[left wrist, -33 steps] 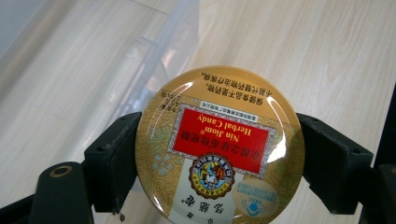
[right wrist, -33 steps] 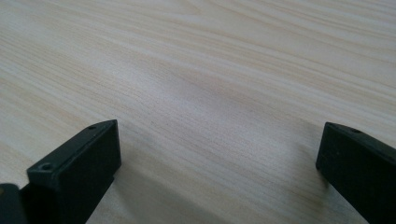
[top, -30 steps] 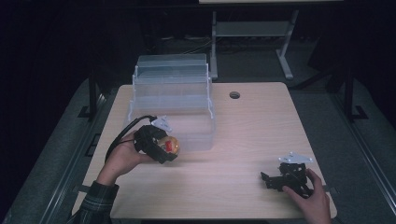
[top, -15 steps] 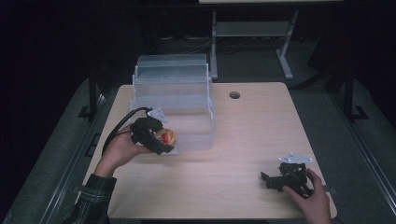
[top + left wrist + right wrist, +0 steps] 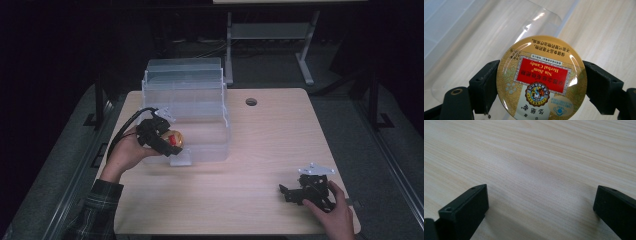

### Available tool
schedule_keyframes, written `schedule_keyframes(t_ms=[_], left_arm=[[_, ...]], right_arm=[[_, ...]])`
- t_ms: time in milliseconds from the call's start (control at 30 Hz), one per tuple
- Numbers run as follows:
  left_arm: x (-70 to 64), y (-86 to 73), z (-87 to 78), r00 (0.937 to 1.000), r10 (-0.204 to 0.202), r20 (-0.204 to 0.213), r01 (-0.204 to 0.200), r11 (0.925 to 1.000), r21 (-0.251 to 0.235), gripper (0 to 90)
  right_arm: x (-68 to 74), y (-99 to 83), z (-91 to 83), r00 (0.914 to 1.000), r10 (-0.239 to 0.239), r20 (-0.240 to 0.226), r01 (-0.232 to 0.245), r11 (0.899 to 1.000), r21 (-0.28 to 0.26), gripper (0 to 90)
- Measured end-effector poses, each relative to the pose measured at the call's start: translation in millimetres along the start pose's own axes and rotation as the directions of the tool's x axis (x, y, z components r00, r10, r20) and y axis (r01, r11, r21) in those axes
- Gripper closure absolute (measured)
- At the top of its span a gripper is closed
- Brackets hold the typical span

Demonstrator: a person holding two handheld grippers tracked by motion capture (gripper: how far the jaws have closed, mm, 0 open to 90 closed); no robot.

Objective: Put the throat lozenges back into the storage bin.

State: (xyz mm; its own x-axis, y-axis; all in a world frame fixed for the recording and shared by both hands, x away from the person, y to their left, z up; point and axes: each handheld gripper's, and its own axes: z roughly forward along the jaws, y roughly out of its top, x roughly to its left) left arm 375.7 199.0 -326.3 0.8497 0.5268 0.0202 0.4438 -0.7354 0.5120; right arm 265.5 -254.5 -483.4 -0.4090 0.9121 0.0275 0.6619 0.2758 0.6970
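Left hand (image 5: pixel 127 152): we see it raised off the table at the left edge, wrist cocked up, cable looping behind, plaid sleeve below.
Left gripper (image 5: pixel 161 141): tilted toward the bin, jaws closed about halfway on the candy tin (image 5: pixel 541 78), one jaw on each side of its rim.
Candy tin: round, gold w/ red label, held on edge, face toward the gripper cam, text upside-down in the left gripper view. In the high view it sits just in front of the bin's lower front wall, above the tabletop.
Clear bin (image 5: pixel 187 112): stepped, see-thru plastic, back-left of table (image 5: pixel 260 150); a front lip or tab shows right behind the tin in the left gripper view.
Risk 1: we judge the grip thin — two flat pads on a smooth, curved metal rim. Any twist or bump against the bin wall could pivot the tin or pop it out.
Risk 2: if the tin is meant for the bin, its front wall is close; coming in too low would clip the lip and nudge the light bin.
Risk 3: clear walls are hard to read, so depth misjudgement is likely.
Right hand (image 5: pixel 336 212): low, near the table's front-right corner, palm over the tool.
Right gripper (image 5: pixel 295 192): resting on or just above the wood, jaws spread wide, nothing btwn them but bare tabletop; well apart from the bin.
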Motion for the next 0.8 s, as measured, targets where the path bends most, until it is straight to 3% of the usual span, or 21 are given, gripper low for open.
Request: schedule_keyframes(t_ms=[333,800], left_arm=[[19.2,-1.8,-2.2,0.9981,-0.044,-0.042,0.044,0.999,-0.006,19.6],[39.1,-9.6,-2.8,0.992,-0.087,-0.092,0.09,0.9956,0.029,19.6]], right_arm=[[0.0,0.0,0.0,1.0,0.0,0.0,0.0,1.0,0.0,0.0],[0.0,0.0,0.0,1.0,0.0,0.0,0.0,1.0,0.0,0.0]])
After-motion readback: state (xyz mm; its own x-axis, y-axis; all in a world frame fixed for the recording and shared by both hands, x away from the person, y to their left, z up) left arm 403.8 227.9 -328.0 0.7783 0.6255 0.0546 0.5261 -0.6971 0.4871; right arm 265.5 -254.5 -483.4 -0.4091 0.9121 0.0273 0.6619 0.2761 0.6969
